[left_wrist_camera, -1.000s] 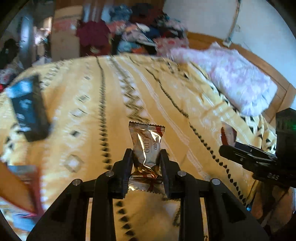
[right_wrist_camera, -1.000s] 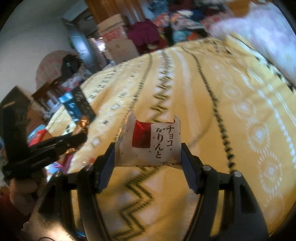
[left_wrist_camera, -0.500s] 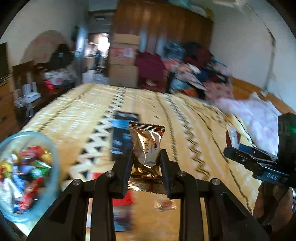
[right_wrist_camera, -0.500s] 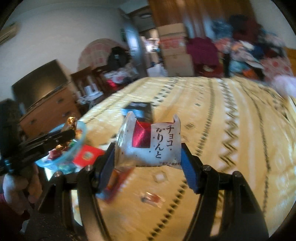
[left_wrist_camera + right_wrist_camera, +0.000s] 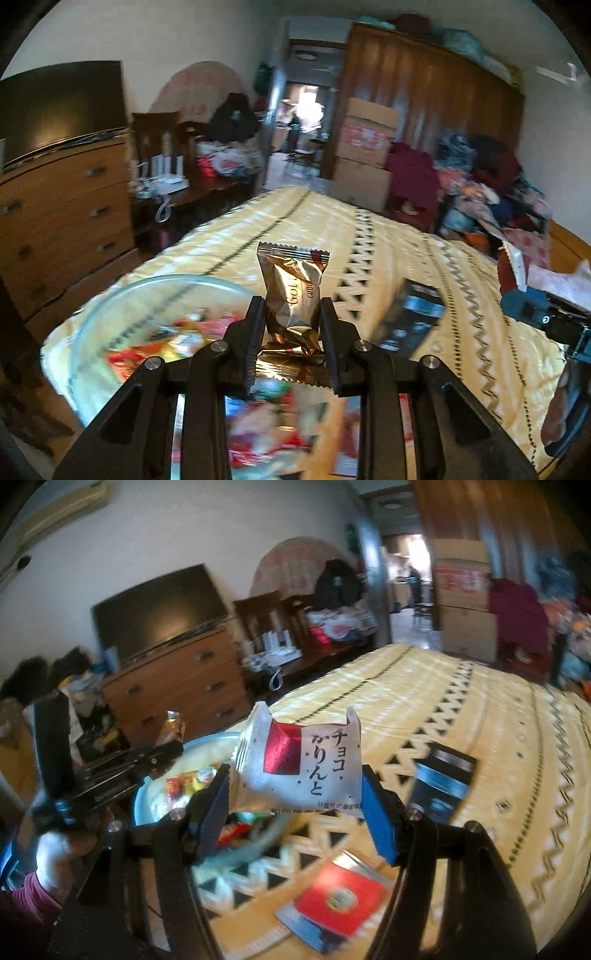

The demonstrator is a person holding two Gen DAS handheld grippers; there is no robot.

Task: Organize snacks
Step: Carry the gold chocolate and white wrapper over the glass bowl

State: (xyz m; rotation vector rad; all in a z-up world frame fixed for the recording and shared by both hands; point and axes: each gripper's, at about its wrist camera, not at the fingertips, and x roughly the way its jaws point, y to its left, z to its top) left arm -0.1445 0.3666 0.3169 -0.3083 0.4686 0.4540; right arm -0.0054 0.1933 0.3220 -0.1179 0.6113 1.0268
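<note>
Above the glass bowl (image 5: 147,295) on the bedspread (image 5: 424,258), the left gripper (image 5: 291,325) pinches a gold snack packet (image 5: 291,295); beside it the right gripper (image 5: 295,797) clamps a white snack packet (image 5: 303,764). Delivery seems underway; next, each should release over the bowl.

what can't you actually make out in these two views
- Left wrist view: the glass bowl contents are motion-blurred; the left tool and its gold packet hide part.
- Right wrist view: the white packet in the right tool covers the bowl's far side.
- Red packet and black box: print blurred.
</note>
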